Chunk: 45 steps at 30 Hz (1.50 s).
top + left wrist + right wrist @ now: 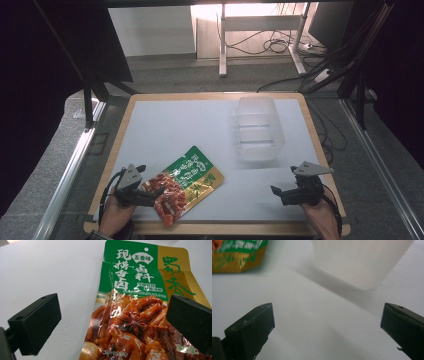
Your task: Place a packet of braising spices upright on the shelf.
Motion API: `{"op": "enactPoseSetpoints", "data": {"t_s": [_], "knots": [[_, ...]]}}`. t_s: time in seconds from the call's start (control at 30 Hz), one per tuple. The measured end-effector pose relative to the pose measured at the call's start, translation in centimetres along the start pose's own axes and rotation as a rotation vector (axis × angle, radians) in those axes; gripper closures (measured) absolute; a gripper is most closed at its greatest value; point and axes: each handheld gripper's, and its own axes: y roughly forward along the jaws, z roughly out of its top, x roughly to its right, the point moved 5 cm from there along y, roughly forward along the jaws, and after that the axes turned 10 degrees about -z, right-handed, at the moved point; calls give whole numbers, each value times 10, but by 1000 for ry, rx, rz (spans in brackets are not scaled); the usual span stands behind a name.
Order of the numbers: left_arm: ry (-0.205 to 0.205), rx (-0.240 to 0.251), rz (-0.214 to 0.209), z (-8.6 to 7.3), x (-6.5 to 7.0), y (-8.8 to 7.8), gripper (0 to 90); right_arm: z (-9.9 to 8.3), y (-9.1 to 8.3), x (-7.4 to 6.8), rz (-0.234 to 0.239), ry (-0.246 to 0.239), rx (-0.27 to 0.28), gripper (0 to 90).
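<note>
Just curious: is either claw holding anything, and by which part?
No. The left gripper is open around the packet's bottom end; the right gripper is open over bare table.

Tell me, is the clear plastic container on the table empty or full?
Empty. In the high view the clear container stands upright with its opening up, and nothing shows through its walls except the white table beneath.

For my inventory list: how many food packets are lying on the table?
1. The spice packet lies near the table's front edge, at the open left gripper. The clear plastic container appears empty.
</note>
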Motion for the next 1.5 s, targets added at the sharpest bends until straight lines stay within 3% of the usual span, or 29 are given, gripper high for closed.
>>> {"op": "enactPoseSetpoints", "data": {"t_s": [0.13, 0.53, 1.5], "knots": [[29, -15, -5, -1, 3, 2, 0, 1, 1, -2, 14, 4, 17, 0], [20, -22, -4, -2, 2, 2, 0, 0, 5, -2, 1, -24, 16, 0], [26, -34, 0, -3, 2, 3, 0, 8, 10, -15, 27, -72, 29, 0]]}}
